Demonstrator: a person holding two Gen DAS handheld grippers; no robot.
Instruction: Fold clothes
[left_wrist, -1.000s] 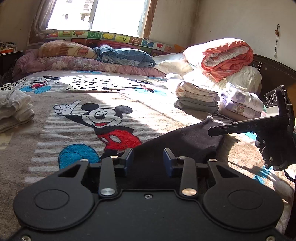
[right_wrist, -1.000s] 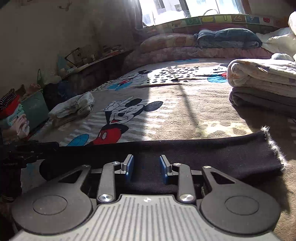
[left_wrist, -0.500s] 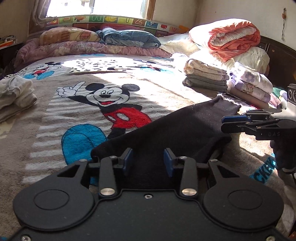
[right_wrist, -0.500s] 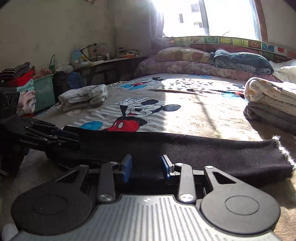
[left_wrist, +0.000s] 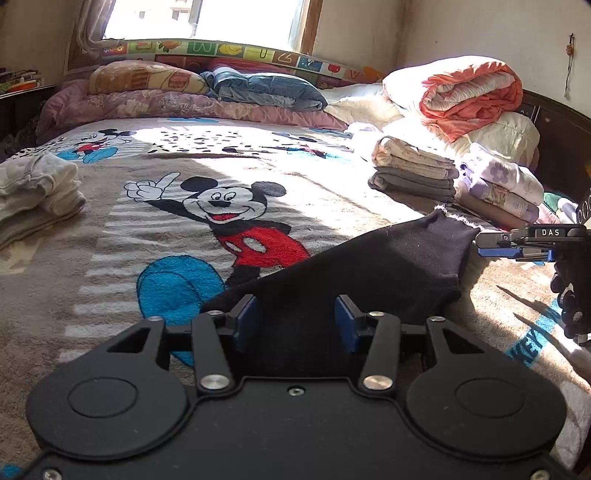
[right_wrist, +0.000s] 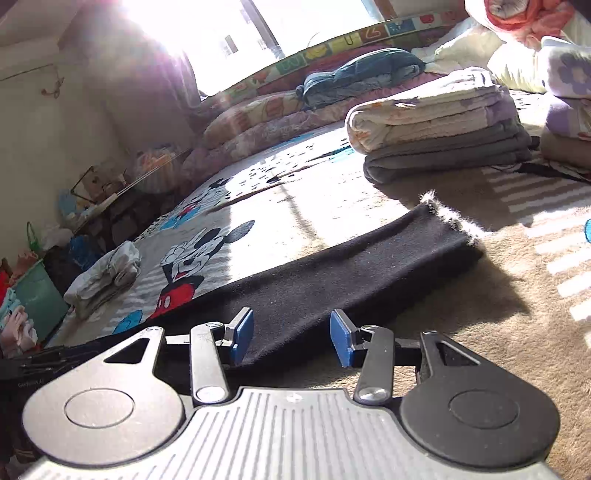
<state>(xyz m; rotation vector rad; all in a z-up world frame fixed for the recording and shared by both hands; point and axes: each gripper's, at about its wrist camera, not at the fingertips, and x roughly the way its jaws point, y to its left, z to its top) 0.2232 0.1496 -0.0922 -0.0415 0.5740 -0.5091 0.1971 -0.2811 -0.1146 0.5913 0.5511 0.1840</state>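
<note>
lying flat on the cartoon-mouse blanket (left_wrist: 92, 280) is a black garment (left_wrist: 373, 266), folded into a long dark strip with a pale fuzzy edge at its far end (right_wrist: 448, 218). it runs across the near part of the bed, close to the edge. the left gripper (left_wrist: 295, 321) sits low over the near end of the cloth with its blue-padded fingers (left_wrist: 245, 323) spread wide and nothing pinched between them; dark fabric shows in the gap. the right gripper (right_wrist: 291, 336) hovers at the strip's near edge, its fingers also spread apart and not closed on the cloth. from the left view, the right tool shows side-on at the garment's far corner, held by a gloved hand (left_wrist: 572, 295). beyond the garment sits a stack of folded blankets (left_wrist: 413, 173), cream over grey, with a floral folded pile (left_wrist: 502, 188) beside it and an orange-and-white rolled quilt (left_wrist: 469, 92) behind. a small heap of pale clothes (left_wrist: 37, 188) rests on the bed's left side.
</note>
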